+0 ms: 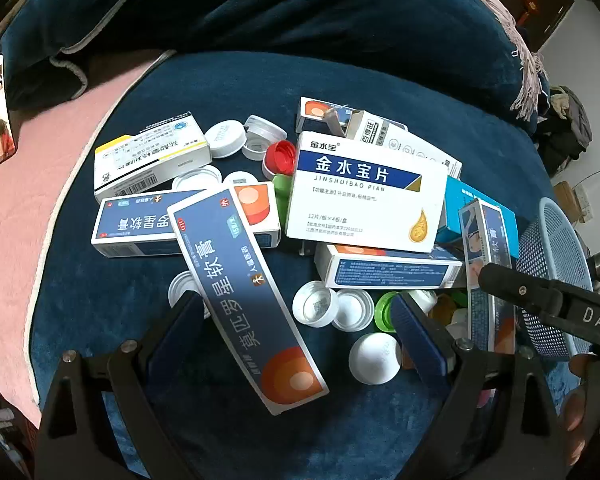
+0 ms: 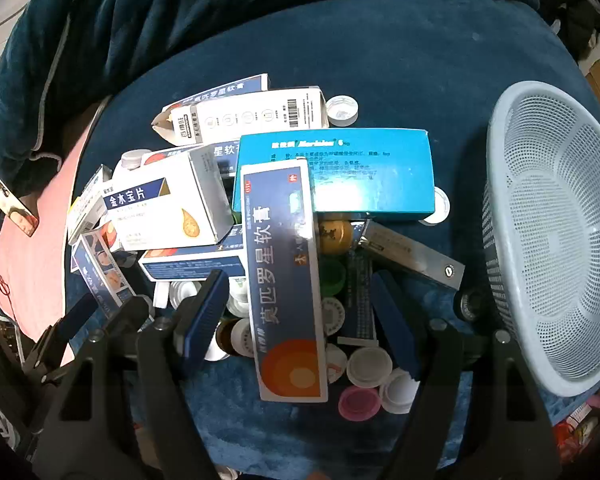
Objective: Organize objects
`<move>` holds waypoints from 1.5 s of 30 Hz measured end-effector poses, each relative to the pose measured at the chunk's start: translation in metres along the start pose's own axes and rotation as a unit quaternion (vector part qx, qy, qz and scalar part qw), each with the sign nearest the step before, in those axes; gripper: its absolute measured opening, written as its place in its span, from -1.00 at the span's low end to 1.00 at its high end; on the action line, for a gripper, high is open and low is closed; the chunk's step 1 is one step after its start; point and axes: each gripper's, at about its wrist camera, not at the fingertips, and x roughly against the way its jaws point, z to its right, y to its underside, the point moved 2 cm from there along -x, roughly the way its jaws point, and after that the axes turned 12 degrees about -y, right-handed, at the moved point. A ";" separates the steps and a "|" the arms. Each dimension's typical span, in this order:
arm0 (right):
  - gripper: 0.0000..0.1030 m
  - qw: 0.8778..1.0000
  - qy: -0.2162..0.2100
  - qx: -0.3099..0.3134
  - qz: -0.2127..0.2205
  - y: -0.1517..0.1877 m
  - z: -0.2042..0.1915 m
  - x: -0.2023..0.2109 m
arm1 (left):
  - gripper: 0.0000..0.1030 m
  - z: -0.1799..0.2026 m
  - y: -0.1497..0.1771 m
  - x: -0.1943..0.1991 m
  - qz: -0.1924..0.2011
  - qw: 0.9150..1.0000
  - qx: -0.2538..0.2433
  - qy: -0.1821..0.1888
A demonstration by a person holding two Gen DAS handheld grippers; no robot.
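Both claws poised over long blue ointment boxes

My left gripper (image 1: pixel 300 316) gapes wide around one blue box (image 1: pixel 246 296), untouched; my right gripper (image 2: pixel 300 308) straddles another blue box (image 2: pixel 286 280), pads apart. I should close squarely across its narrow sides; the basket (image 2: pixel 556 232) waits right.

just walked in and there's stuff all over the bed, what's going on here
A person is sorting a heap of medicine boxes and bottle caps on a dark blue blanket, with a gripper in each hand. The left gripper is open over a long blue ointment box lying between its jaws. The right gripper is also open, around another long blue ointment box. Neither box looks gripped. The light blue mesh basket to the right is empty.
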 end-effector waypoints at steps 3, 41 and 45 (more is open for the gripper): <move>0.45 1.000 -0.001 -0.001 -0.001 0.000 0.001 0.000 | 0.85 0.000 0.000 0.000 0.000 1.000 0.000 -0.001; 0.41 0.999 0.015 -0.017 -0.045 0.003 0.013 -0.010 | 0.73 -0.047 0.001 -0.027 -0.074 0.991 0.116 -0.001; 0.41 0.999 0.021 -0.011 -0.048 0.006 0.013 -0.009 | 0.73 -0.045 0.002 -0.028 -0.080 0.990 0.117 0.007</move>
